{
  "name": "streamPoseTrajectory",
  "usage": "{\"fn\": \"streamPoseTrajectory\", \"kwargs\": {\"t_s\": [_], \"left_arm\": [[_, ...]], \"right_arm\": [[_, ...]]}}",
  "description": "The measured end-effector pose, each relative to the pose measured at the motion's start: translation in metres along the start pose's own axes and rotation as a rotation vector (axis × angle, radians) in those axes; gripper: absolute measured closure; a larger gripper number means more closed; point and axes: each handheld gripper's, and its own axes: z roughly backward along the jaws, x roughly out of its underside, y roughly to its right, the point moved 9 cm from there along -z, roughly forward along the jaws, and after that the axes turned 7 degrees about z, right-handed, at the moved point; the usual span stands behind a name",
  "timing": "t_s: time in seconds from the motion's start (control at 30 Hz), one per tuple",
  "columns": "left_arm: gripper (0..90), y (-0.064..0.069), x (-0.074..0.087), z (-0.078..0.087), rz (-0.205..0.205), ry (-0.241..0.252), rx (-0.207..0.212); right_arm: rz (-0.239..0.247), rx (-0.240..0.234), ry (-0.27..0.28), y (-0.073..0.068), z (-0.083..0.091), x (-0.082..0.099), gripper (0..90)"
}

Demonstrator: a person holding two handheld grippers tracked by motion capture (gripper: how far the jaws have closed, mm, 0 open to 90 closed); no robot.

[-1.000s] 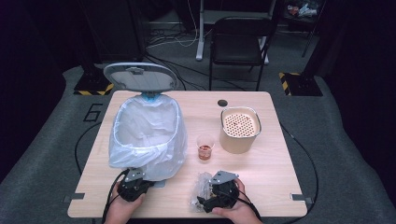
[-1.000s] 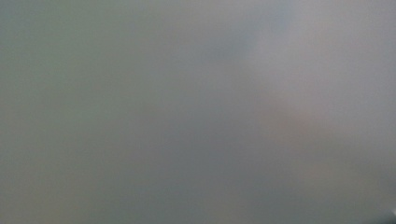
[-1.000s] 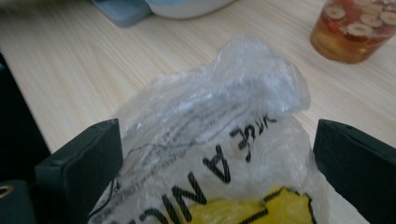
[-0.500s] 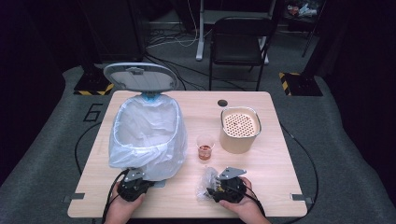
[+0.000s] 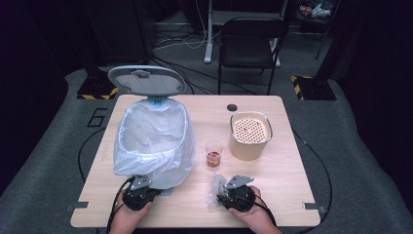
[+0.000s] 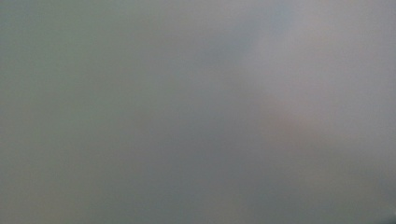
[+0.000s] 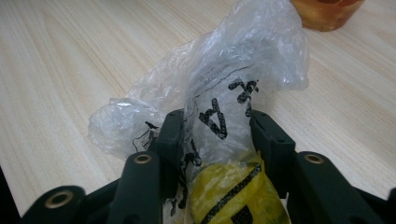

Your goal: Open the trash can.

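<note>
table (image 5: 287, 195): light wood | on it: lined bin (image 5: 152, 141), plastic cup (image 5: 214, 154), beige pot (image 5: 250, 135), crumpled wrapper (image 5: 214, 187)

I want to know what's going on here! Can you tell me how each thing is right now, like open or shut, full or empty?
Bin lid: flipped up, open.
Bin liner bag: stretched over the rim, looks empty.
Plastic cup: upright, some amber liquid at the bottom.
Beige container: upright, perforated insert on top.
Crumpled plastic wrapper: pinched between the jaws.
Right gripper: shut on the wrapper.
Left gripper: by the bag, jaws unclear.
</note>
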Motion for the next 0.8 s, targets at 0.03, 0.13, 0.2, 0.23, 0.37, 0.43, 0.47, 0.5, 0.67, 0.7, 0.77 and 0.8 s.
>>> {"fn": "streamPoseTrajectory", "kwargs": {"t_s": [0.03,0.13,0.2,0.23,0.37,0.43,0.47,0.5,0.67,0.7,0.77,0.8], "left_arm": [[90.0,0.0,0.0,0.0,0.0,-0.001,-0.001],[90.0,0.0,0.0,0.0,-0.003,0.0,-0.004],[90.0,0.0,0.0,0.0,-0.003,0.006,0.001],[90.0,-0.001,0.001,0.0,-0.017,-0.001,-0.003],[90.0,0.001,0.0,0.0,0.003,0.009,-0.013],[90.0,0.001,0.0,-0.001,-0.004,0.013,-0.02],[90.0,0.002,0.0,-0.001,-0.002,0.02,-0.018],[90.0,0.001,0.0,-0.001,-0.002,0.014,-0.018],[90.0,0.001,0.0,-0.001,0.006,0.019,-0.009],[90.0,0.001,0.0,-0.001,0.006,0.021,-0.011],[90.0,0.001,0.0,-0.001,0.002,0.02,-0.007],[90.0,0.001,0.0,-0.001,0.004,0.028,-0.002]], "right_arm": [[0.003,-0.001,0.012,0.001,0.0,-0.001,63.5],[-0.003,-0.011,0.012,0.001,0.001,-0.002,67.9],[-0.006,-0.017,0.004,0.0,0.002,-0.002,70.1],[0.0,-0.021,0.008,0.001,0.003,-0.003,71.6],[-0.02,-0.019,0.027,0.0,0.006,-0.006,74.5],[-0.03,-0.019,0.032,0.001,0.008,-0.008,75.1],[-0.023,-0.021,0.037,0.001,0.008,-0.009,75.3],[-0.023,-0.029,0.043,0.001,0.009,-0.009,75.5],[-0.047,-0.05,0.058,0.002,0.015,-0.013,76.0],[-0.057,-0.051,0.059,0.001,0.016,-0.014,76.1],[-0.054,-0.055,0.065,0.001,0.018,-0.016,76.1],[-0.048,-0.064,0.061,0.001,0.019,-0.016,76.1]]}}
